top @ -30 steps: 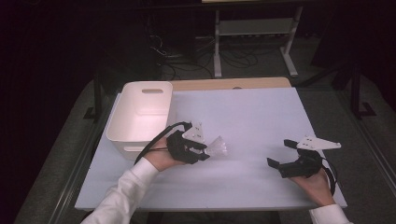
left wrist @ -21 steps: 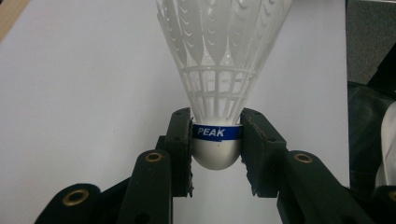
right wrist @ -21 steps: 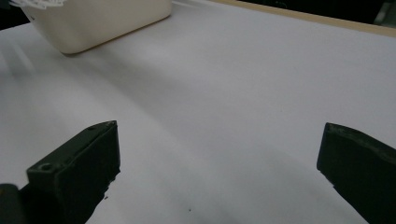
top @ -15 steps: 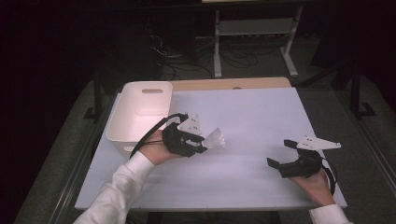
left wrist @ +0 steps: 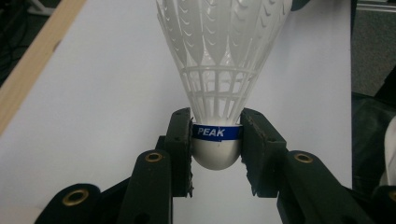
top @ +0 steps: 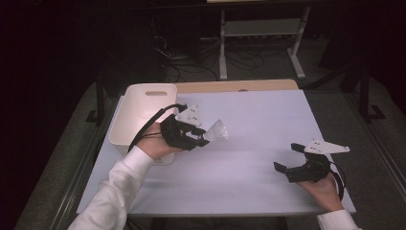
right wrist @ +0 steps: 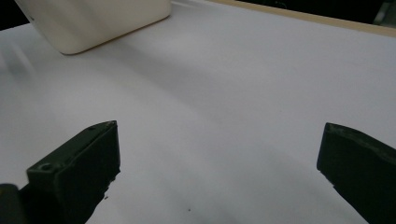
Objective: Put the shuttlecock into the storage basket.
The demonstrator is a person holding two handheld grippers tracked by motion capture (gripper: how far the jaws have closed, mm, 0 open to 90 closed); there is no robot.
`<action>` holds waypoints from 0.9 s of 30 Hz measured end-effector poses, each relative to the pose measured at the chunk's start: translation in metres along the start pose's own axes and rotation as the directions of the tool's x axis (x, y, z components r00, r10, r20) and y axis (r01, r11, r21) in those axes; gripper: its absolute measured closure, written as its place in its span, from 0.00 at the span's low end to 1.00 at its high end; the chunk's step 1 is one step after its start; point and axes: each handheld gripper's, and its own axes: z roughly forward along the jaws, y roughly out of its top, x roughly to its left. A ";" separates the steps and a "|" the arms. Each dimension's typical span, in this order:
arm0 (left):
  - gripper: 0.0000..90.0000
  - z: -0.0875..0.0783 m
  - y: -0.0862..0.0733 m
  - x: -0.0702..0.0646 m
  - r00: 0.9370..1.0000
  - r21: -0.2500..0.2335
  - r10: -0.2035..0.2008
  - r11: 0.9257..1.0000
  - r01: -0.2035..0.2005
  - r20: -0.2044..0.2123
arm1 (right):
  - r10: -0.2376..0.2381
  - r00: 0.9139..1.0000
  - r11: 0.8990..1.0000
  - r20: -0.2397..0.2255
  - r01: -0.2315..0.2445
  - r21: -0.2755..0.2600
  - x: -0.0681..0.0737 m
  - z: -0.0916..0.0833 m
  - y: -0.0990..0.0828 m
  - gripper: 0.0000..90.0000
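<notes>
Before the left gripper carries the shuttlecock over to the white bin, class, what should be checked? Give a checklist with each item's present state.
1. Left gripper clamps the shuttlecock at its cork base, one jaw on each side: ok.
2. Shuttlecock sits centred between the jaws, skirt pointing away: ok.
3. Shuttlecock is off the table: ok, judging by the high view.
4. White bin stands beside the left hand, opening upward: ok.
5. Bin has room inside: cannot tell, its bottom is hidden.
6. Right gripper rests open, well away from the bin: ok.

Glossy plastic shuttlecock (left wrist: 217,70), matt white table (top: 258,120).
</notes>
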 end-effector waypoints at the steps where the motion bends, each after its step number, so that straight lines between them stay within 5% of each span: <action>1: 0.73 -0.004 0.000 0.003 1.000 -0.014 -0.019 1.000 0.019 0.004 | -0.002 1.000 1.000 0.000 0.002 -0.002 0.000 0.000 0.000 0.00; 27: 0.73 -0.045 -0.003 0.026 0.997 -0.084 -0.055 0.995 0.050 -0.063 | -0.002 1.000 1.000 -0.001 0.002 0.004 -0.001 0.001 -0.001 0.00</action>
